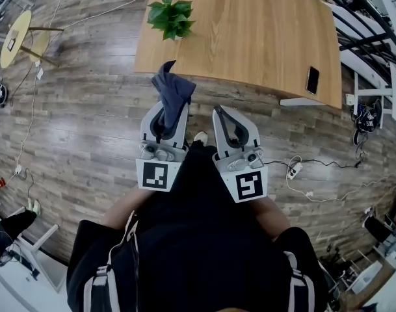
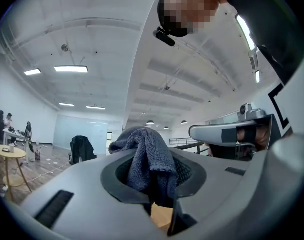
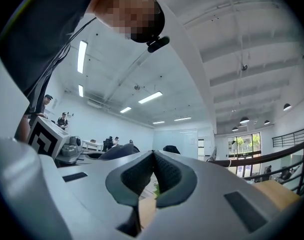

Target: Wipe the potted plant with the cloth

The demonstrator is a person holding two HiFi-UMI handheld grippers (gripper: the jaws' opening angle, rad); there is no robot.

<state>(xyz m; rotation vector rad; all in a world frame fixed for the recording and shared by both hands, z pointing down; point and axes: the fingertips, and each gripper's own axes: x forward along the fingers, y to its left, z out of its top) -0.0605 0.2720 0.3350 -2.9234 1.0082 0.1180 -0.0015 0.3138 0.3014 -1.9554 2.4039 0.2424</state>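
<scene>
A small green potted plant [image 1: 171, 15] stands near the left end of the wooden table [image 1: 250, 38]. The dark blue-grey cloth [image 1: 172, 91] sticks up out of my left gripper [image 1: 166, 110], which is shut on it just short of the table's near edge. In the left gripper view the cloth [image 2: 148, 160] bunches between the pads of that gripper [image 2: 154, 186]. My right gripper [image 1: 221, 112] is beside the left one, shut and empty. In the right gripper view its pads [image 3: 167, 170] meet with nothing between them.
A black phone [image 1: 312, 80] lies at the table's right end. A round yellow side table [image 1: 15, 38] stands on the wood floor at the far left. A power strip with cables [image 1: 292, 171] lies on the floor to the right, and shelving [image 1: 370, 44] stands beyond the table.
</scene>
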